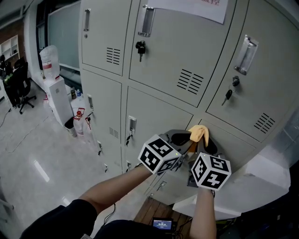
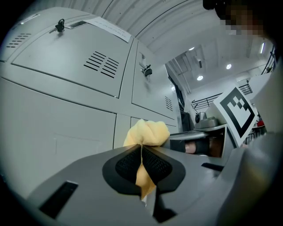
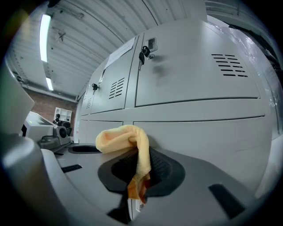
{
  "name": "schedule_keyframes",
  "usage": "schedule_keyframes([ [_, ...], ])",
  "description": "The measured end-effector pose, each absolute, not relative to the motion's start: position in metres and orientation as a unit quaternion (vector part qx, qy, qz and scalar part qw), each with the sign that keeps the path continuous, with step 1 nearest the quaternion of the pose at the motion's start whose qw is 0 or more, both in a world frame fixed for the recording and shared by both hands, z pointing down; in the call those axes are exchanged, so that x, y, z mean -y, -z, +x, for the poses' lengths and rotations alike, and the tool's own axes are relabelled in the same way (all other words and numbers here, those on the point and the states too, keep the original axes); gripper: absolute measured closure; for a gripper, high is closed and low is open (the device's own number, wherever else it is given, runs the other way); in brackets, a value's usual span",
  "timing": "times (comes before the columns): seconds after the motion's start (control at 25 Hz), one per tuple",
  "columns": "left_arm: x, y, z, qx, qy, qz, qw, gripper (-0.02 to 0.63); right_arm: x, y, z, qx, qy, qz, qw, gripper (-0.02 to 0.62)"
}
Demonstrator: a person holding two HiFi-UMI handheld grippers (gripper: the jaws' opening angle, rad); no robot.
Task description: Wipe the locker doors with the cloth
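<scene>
A small yellow cloth (image 1: 198,133) is bunched up against a lower door of the grey lockers (image 1: 154,116), just below the upper row's doors. My left gripper (image 1: 183,139) and right gripper (image 1: 207,144) sit side by side under it, almost touching. In the left gripper view the cloth (image 2: 148,132) is pinched between the shut jaws (image 2: 141,162), its end hanging down behind the pads. In the right gripper view the cloth (image 3: 126,137) folds over and runs down between that gripper's shut jaws (image 3: 140,173). The door face (image 3: 199,132) is close ahead.
Upper doors carry handles, vent slots and keys (image 1: 140,48) in their locks; a paper sheet (image 1: 196,8) is stuck at the top. A water dispenser (image 1: 56,93) and an office chair (image 1: 21,88) stand at the left. A white ledge (image 1: 261,179) lies at the lower right.
</scene>
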State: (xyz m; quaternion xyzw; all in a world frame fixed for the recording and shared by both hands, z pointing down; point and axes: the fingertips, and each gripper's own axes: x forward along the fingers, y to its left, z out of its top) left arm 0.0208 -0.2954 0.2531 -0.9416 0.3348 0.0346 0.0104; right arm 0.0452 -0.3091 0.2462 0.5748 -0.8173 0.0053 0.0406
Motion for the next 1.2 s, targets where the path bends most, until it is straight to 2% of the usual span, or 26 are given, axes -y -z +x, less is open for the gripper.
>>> schedule_keyframes([
  [0.6, 0.294, -0.254, 0.037, -0.330, -0.033, -0.944, 0.009, 0.580, 0.307, -0.247, 0.061, 0.817, -0.010, 0.576, 0.035, 0.532],
  [1.2, 0.284, -0.257, 0.110, -0.284, -0.026, -0.958, 0.005, 0.581, 0.295, -0.251, 0.135, 0.794, -0.021, 0.607, 0.030, 0.532],
])
